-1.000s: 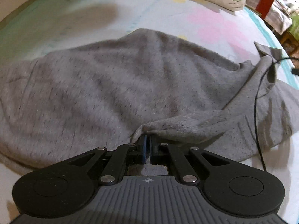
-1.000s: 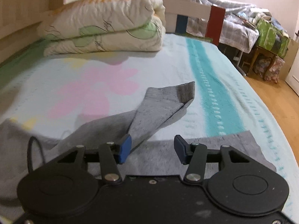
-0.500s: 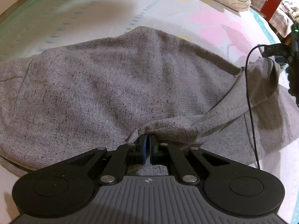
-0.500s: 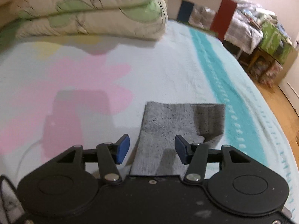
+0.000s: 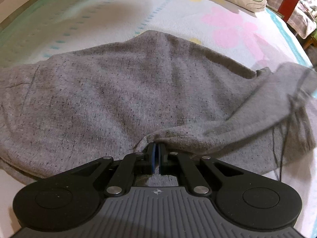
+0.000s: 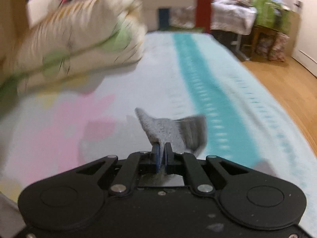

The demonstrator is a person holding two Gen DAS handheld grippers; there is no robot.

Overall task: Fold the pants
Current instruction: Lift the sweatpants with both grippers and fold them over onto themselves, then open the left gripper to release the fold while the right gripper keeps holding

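Right now both tongs are gripping fabric. Left tongs (image 5: 156, 154) are pressed together on a bunched fold of the grey pants (image 5: 122, 91), blue pads nearly touching w/ cloth pinched between them. Pants lie spread wide across the bed (image 5: 111, 13), most of the fabric flat w/ soft wrinkles, one edge reaching the far left of the left wrist view. From the pinch point a ridge of cloth runs up and to the right, toward a raised, blurred flap of the same fabric at the right edge. A thin dark cord (image 5: 277, 150) trails down over the cloth on that side.

Right tongs (image 6: 162, 154) are clamped on a corner of the pants (image 6: 170, 130); the grey piece sticks up and forward from between the pads, lifted above the sheet, w/ its shadow on the bed (image 6: 138, 83) below. Right wrist view is motion-blurred, so fine detail is unclear.

Bedsheet is pale w/ pink flower shapes (image 5: 231, 29) and a teal stripe (image 6: 200, 83). A folded cream quilt (image 6: 79, 41) w/ green print sits at the head of the bed, well apart from the pants. Wooden floor (image 6: 281, 83) shows to the right of the bed.
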